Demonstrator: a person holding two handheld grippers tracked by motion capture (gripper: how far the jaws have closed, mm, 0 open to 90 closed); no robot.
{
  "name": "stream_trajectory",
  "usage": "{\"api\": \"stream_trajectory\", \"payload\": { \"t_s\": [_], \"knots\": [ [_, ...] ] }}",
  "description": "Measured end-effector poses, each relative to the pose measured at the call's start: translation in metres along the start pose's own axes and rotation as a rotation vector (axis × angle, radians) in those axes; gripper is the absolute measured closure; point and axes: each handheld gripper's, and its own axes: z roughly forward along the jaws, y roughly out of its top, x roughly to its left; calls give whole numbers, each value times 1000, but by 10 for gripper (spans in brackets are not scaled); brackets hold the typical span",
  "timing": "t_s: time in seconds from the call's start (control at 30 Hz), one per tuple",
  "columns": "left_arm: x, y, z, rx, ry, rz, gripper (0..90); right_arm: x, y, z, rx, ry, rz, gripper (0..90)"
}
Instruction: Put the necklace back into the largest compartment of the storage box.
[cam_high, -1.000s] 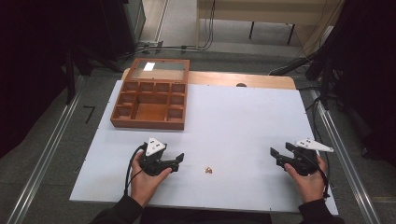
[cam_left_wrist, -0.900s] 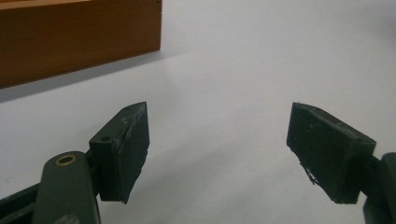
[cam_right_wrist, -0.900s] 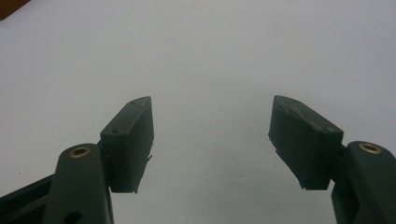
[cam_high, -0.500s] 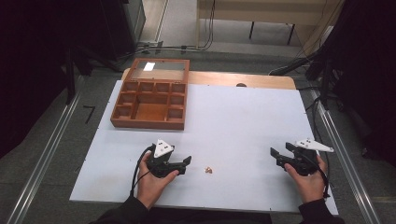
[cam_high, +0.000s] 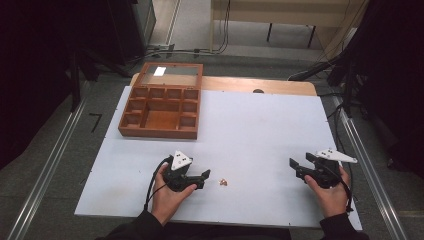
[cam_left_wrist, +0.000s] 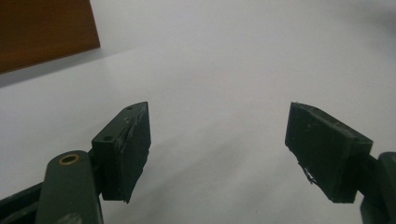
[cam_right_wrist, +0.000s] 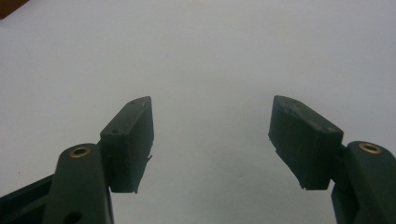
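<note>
Overhead, white table (cam_high: 260, 130), grey floor (cam_high: 55, 150).

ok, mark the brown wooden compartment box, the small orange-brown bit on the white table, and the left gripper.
brown wooden compartment box (cam_high: 161, 114), high view, floor of its large centre compartment.
small orange-brown bit (cam_high: 223, 183), high view, its middle.
left gripper (cam_high: 206, 175), high view, midway between its open jaw tips.

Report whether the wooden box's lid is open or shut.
Open. In the high view the wooden box shows its bare compartments from above, and its glass-paned lid lies swung back behind them at the far table edge.
</note>
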Motion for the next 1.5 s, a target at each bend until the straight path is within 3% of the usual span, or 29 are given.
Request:
{"api": "stream_trajectory", "payload": {
  "t_s": [1.03, 1.5],
  "knots": [
    [-21, 0, 15, 23, -72, 36, 283, 0, 0, 0, 2, -4, -5, 295],
    [-34, 1, 21, 58, -126, 96, 432, 0, 0, 0, 3, -2, -3, 298]
  ]
}}
